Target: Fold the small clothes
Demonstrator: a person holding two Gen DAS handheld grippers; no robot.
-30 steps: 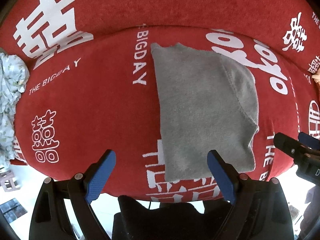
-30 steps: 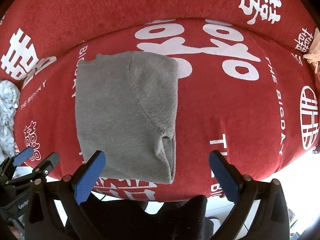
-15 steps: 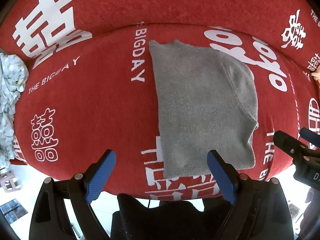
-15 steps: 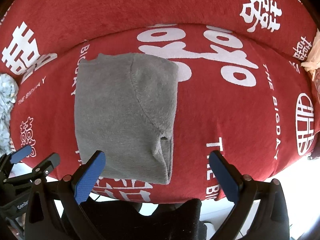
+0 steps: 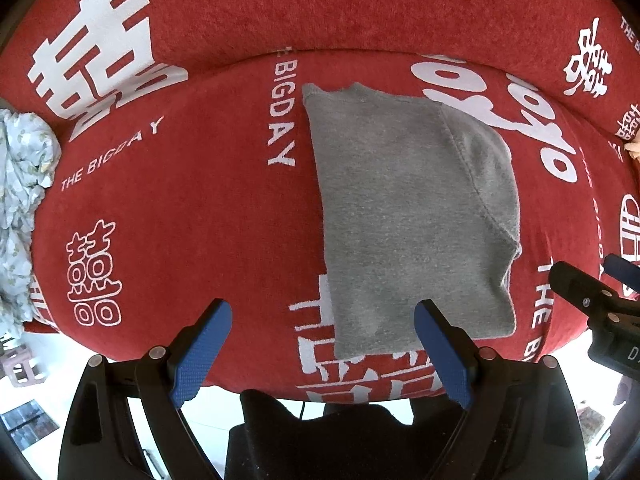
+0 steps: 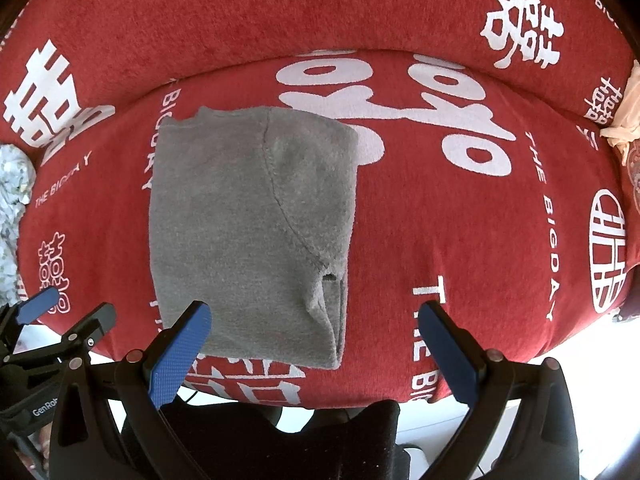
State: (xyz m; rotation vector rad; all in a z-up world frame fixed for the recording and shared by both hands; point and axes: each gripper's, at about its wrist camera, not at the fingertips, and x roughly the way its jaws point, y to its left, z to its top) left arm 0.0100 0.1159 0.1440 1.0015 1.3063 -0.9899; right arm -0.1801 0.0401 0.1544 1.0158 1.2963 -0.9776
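A grey knit garment point(image 5: 412, 216) lies folded flat on the red sofa seat point(image 5: 192, 216); it also shows in the right wrist view point(image 6: 248, 232), left of centre. My left gripper point(image 5: 322, 348) is open and empty, hovering at the seat's front edge with its right finger over the garment's near hem. My right gripper point(image 6: 316, 348) is open and empty, with its left finger over the garment's near left corner. Each gripper shows at the edge of the other's view: the right one point(image 5: 596, 300) and the left one point(image 6: 52, 320).
The sofa cover is red with white characters and "THE BIGDAY" lettering; its backrest point(image 6: 280, 8) rises behind. A pale floral cloth point(image 5: 20, 200) lies at the seat's left end. A beige item point(image 6: 624, 120) sits at the right end. Light floor point(image 5: 40, 376) shows below the front edge.
Both grippers have drawn back slightly from the garment, which sits a little farther away in both views. The garment itself has not moved, and both stay open.
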